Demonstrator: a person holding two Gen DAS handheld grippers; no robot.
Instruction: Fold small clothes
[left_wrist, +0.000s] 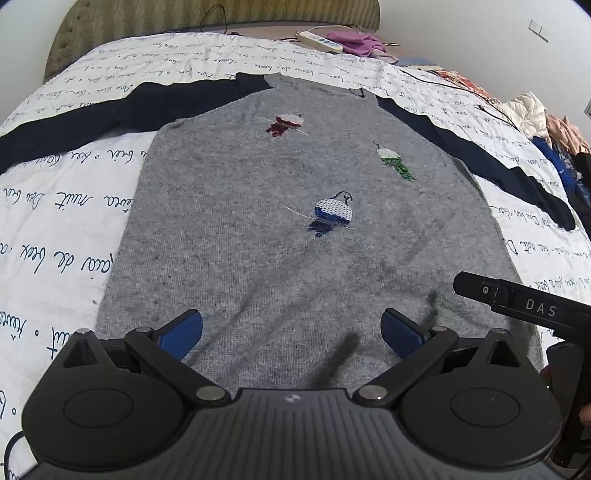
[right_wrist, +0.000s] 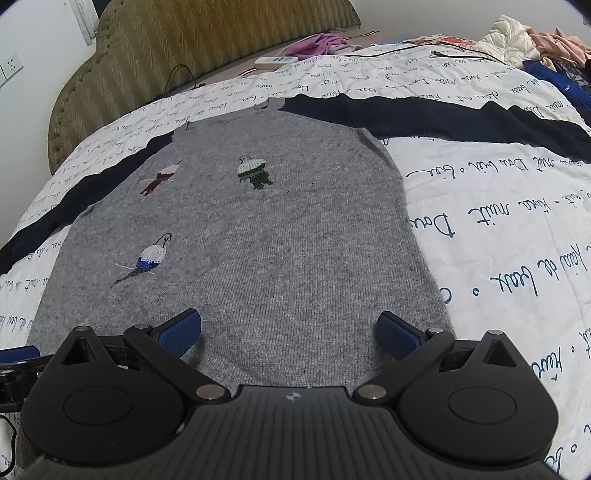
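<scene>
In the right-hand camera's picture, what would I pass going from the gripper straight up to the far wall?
Right gripper → grey sweater → green embroidered bird → quilt with handwriting print → padded headboard.

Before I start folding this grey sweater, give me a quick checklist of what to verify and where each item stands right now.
1. Sweater lies flat, front up on the bedspread: ok.
2. Both navy sleeves spread outward, left sleeve and right sleeve: ok.
3. Left gripper open, nothing held: ok.
4. Right gripper open, nothing held: ok.
5. Hem within reach: cannot tell, the grippers hide it.
6. Black cable clear of the sweater body: ok.
</scene>
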